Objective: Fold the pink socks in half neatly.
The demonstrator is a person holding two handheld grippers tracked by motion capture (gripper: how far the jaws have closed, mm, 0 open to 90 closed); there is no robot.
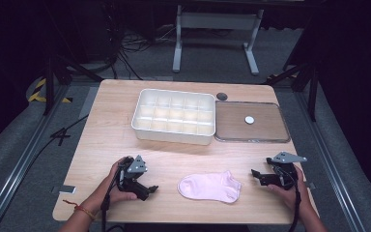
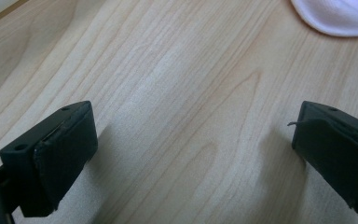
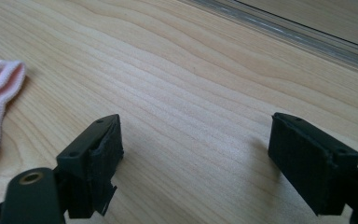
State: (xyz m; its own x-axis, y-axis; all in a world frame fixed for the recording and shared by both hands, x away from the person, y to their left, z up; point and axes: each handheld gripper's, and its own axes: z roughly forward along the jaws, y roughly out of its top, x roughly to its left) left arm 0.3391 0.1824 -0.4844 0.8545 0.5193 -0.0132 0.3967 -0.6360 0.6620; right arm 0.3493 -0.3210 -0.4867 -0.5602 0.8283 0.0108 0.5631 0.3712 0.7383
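Work stands at the approach step: the pink ankle sock (image 1: pixel 210 186) lies flat on the wooden table (image 1: pixel 106 130) near its front edge, between the left gripper (image 1: pixel 150 189) and the right gripper (image 1: pixel 255 175), touched by neither. Both tongs are released, jaws spread wide over bare wood in the two gripper views, with nothing between them. Judging by the layout, the next move calls for bringing one gripper onto the sock's edge and pinching it, probably toward the white divided organizer box (image 1: pixel 174 116) behind.
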